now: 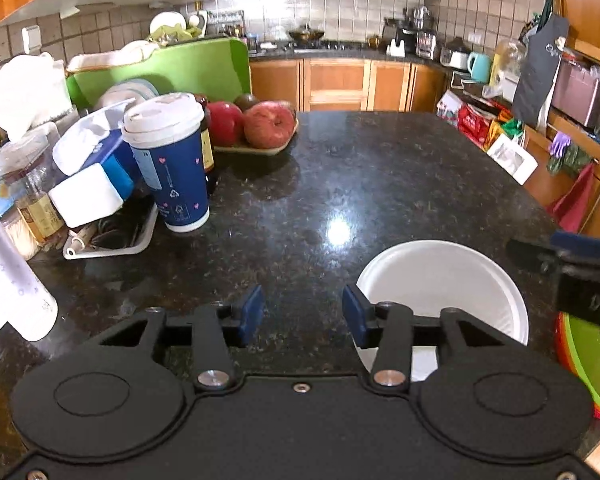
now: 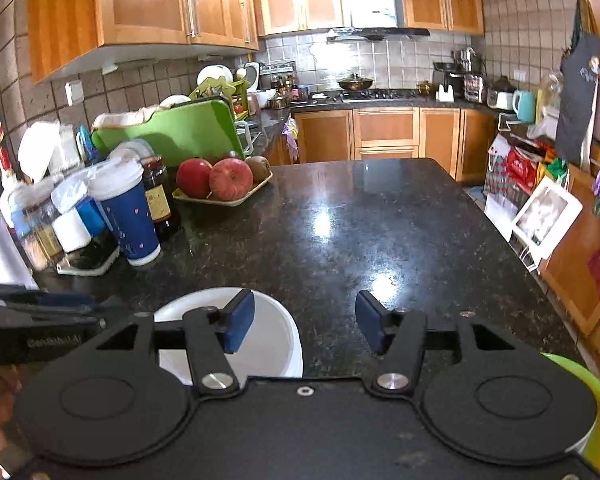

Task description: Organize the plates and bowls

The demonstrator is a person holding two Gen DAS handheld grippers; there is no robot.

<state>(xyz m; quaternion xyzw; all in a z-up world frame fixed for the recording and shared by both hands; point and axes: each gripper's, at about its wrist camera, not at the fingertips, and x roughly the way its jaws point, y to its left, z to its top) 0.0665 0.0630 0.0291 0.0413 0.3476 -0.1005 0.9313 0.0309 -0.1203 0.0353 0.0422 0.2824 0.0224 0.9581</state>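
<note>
A white plate [image 1: 440, 284] lies on the dark granite counter [image 1: 340, 184], partly under my left gripper's right finger. It also shows in the right wrist view [image 2: 272, 332], under my right gripper's left finger. A green bowl with a red rim [image 1: 588, 364] sits at the right edge; in the right wrist view the green bowl [image 2: 596, 412] is at the lower right. My left gripper [image 1: 303, 314] is open and empty, just left of the plate. My right gripper [image 2: 305, 322] is open and empty, between plate and bowl.
At the left stand a blue paper cup [image 1: 172, 164], a tissue pack [image 1: 96, 168], a white bottle [image 1: 8, 276] and a small tray [image 1: 112, 240]. A tray of apples [image 1: 256, 124] and a green cutting board [image 1: 172, 68] sit behind. The counter's right edge drops off to shelves.
</note>
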